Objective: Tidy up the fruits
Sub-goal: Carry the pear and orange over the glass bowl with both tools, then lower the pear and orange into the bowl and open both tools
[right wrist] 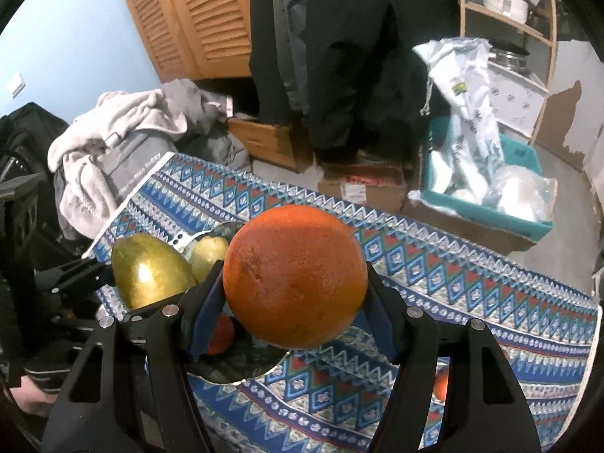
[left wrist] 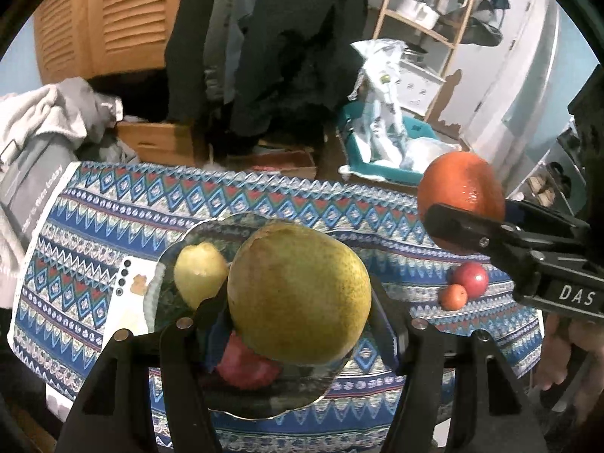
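My left gripper (left wrist: 300, 304) is shut on a large green-yellow pear (left wrist: 298, 294) and holds it above a dark patterned plate (left wrist: 264, 396). On that plate lie a small yellow fruit (left wrist: 200, 273) and a red fruit (left wrist: 245, 368), the red one partly hidden under the pear. My right gripper (right wrist: 294, 290) is shut on a big orange (right wrist: 294, 275), held over the plate's right edge (right wrist: 241, 366). The orange (left wrist: 460, 192) also shows at the right of the left wrist view. A red apple (left wrist: 471, 278) and a small orange fruit (left wrist: 453, 296) lie on the cloth.
A blue patterned tablecloth (left wrist: 113, 226) covers the table. A white phone (left wrist: 128, 302) lies left of the plate. Behind the table are a pile of grey clothes (right wrist: 124, 139), cardboard boxes (right wrist: 362, 185), a teal bin (right wrist: 487, 196) with bags and a wooden shelf.
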